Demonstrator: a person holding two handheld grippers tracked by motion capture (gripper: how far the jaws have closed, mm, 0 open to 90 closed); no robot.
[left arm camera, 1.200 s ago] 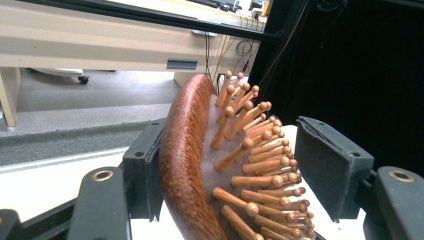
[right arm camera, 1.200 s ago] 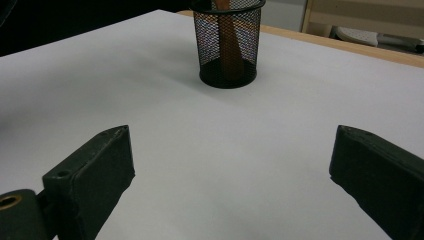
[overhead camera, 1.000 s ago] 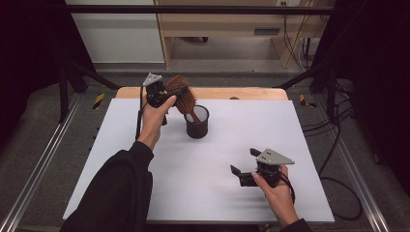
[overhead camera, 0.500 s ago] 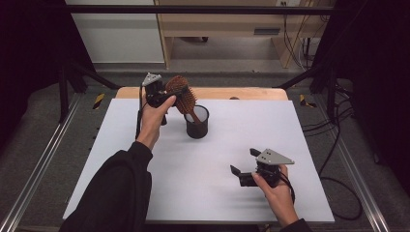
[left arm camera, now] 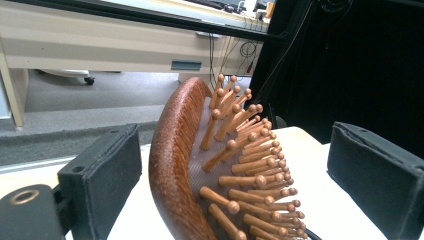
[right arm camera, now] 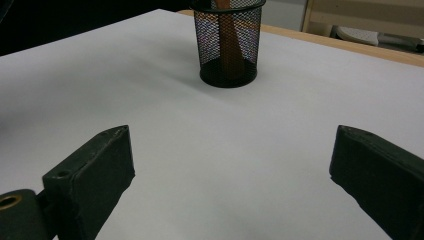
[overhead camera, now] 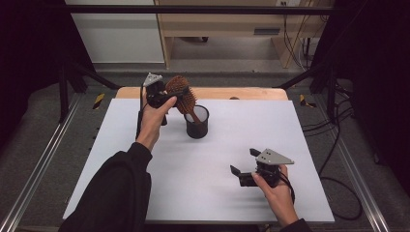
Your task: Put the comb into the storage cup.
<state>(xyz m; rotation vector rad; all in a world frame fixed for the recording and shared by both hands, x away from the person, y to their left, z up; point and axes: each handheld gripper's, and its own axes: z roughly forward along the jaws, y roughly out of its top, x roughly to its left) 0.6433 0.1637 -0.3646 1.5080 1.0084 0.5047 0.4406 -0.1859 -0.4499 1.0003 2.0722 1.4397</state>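
A brown wooden hairbrush (overhead camera: 180,91) stands with its handle (right arm camera: 227,42) in a black mesh cup (overhead camera: 197,123) at the back middle of the white table. Its head leans left out of the cup. My left gripper (overhead camera: 170,96) is raised at the brush head (left arm camera: 175,150). Its jaws have just been opening and now stand open. The wooden back is close to one pad (left arm camera: 102,172), and the bristles are well clear of the other pad (left arm camera: 372,185). My right gripper (overhead camera: 244,162) rests low near the front right, open and empty, pointing at the cup (right arm camera: 227,47).
The white tabletop (overhead camera: 270,130) has a wooden strip (overhead camera: 251,93) along its far edge. Metal rails (overhead camera: 38,164) run along both sides. Cables (overhead camera: 338,145) lie on the floor to the right, and a cabinet (overhead camera: 217,24) stands beyond the table.
In the high view both hands, the brush and the cup stay where they were. No shift is visible at this size.
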